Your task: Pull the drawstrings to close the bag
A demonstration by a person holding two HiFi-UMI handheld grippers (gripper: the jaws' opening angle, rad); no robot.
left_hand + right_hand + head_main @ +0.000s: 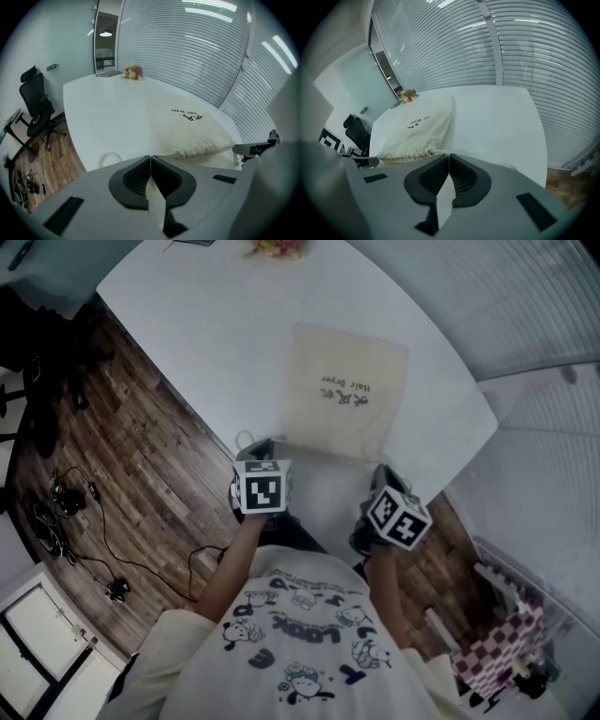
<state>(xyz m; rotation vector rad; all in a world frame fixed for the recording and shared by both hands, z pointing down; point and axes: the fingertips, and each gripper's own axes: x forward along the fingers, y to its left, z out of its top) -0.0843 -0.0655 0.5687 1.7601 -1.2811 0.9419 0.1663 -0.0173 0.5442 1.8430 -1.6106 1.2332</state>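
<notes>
Cream bag (343,390) lies flat, its near mouth gathered.

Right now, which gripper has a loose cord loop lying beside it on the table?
The left gripper: a white cord loop lies on the table at its left side; none shows by the right gripper.

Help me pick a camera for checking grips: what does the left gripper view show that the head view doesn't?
Only the left gripper view: the jaws of the left gripper, pressed together, and a lit doorway. Only the head view: the marker cubes, the person's printed shirt, cables on the wood floor. Both: the cream drawstring bag on the white table, and the flowers at its far end.
</notes>
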